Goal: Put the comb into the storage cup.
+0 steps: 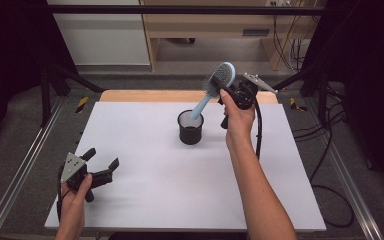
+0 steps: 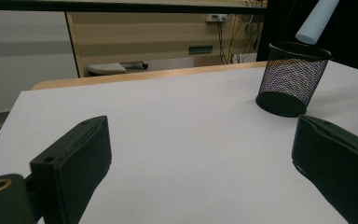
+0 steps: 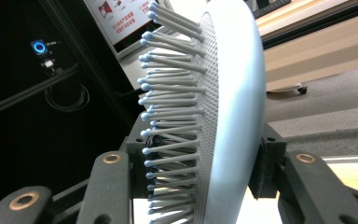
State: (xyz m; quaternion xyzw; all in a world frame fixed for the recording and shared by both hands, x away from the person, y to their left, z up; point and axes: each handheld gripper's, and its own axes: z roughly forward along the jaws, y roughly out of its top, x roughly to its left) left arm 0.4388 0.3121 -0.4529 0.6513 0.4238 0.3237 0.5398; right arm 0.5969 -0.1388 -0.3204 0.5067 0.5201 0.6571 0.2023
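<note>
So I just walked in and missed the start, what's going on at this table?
A person is working with a hand-held gripper in each hand. The right gripper is clamped on the head of a light blue hairbrush, holding it tilted with the handle end at the mouth of a black mesh cup in the middle of the white table. The left gripper rests near the table's front left corner, fingers open and holding nothing.

pale blue hairbrush [image 1: 215,86] tilted, bristled head up, handle tip dipped just inside the rim of upright black mesh cup [image 1: 190,128], mid-table on white board
</note>
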